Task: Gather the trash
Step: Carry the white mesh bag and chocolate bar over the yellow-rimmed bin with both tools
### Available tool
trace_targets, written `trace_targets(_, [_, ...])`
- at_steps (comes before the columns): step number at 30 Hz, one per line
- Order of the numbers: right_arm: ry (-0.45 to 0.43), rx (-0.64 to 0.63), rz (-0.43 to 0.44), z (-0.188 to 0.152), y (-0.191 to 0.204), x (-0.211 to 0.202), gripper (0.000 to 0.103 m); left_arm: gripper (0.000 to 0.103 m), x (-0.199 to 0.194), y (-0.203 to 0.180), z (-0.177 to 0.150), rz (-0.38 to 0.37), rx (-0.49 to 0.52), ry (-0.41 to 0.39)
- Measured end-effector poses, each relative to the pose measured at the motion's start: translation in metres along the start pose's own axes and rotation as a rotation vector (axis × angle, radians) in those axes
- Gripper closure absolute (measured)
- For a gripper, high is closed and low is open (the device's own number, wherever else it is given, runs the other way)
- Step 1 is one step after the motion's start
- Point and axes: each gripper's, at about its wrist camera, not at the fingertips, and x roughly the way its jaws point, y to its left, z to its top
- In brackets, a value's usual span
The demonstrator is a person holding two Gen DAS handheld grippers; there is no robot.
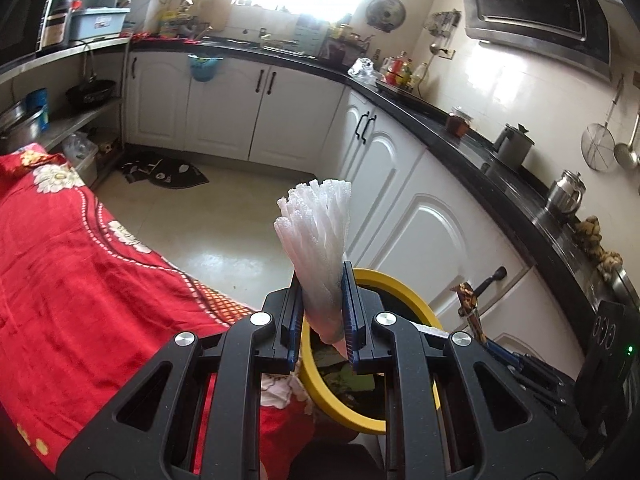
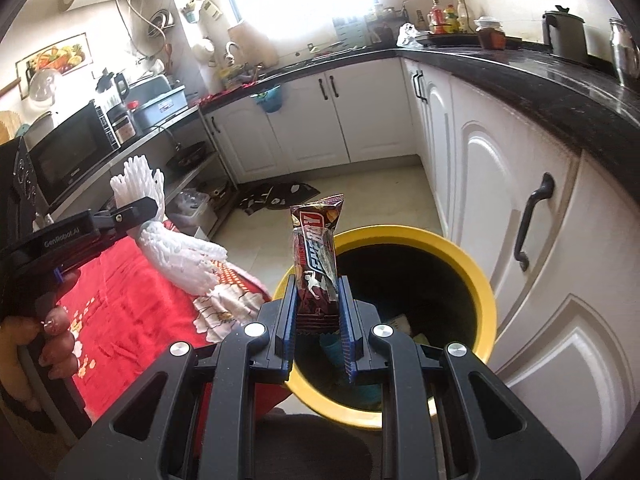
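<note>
Left wrist view showed the red flowered cloth (image 1: 80,256) on the left side, then the left gripper (image 1: 323,320) in the middle, its jaws narrow and pressed on a white foam net sleeve (image 1: 316,232) that stood up like a fan above the pads. Behind the sleeve's lower end was the yellow-rimmed bin (image 1: 404,292), dark inside, with some trash already at its bottom, and it stood just beside the white cabinet doors (image 1: 436,232). Right wrist view showed a hand (image 2: 48,344) on the left handle, and further right the right gripper (image 2: 318,312), jaws narrow and clamped on a brown snack wrapper (image 2: 316,256) held upright near the close rim of the bin. Both pieces were near the bin's mouth, but in my judgement the foam sleeve was not fully over it, being closer to the cloth side. To do this step well, each gripper should go above the dark middle of the bin before opening, and point the piece down so it falls inside. The foam is light and may cling to a pad, so a wide opening would help.
</note>
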Motion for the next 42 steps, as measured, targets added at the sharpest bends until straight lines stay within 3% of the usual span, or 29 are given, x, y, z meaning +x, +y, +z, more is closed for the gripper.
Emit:
trace_targets(22, [0.012, 0.061, -0.1, -0.012, -0.038, 0.009, 0.085, 0.091, 0.036, -0.039, -0.024, 0.01, 0.131, 0.033])
trace_targets(42, [0.168, 0.074, -0.113, -0.046, -0.052, 0.061, 0.083, 0.09, 0.09, -0.041, -0.052, 0.047, 0.165, 0.149])
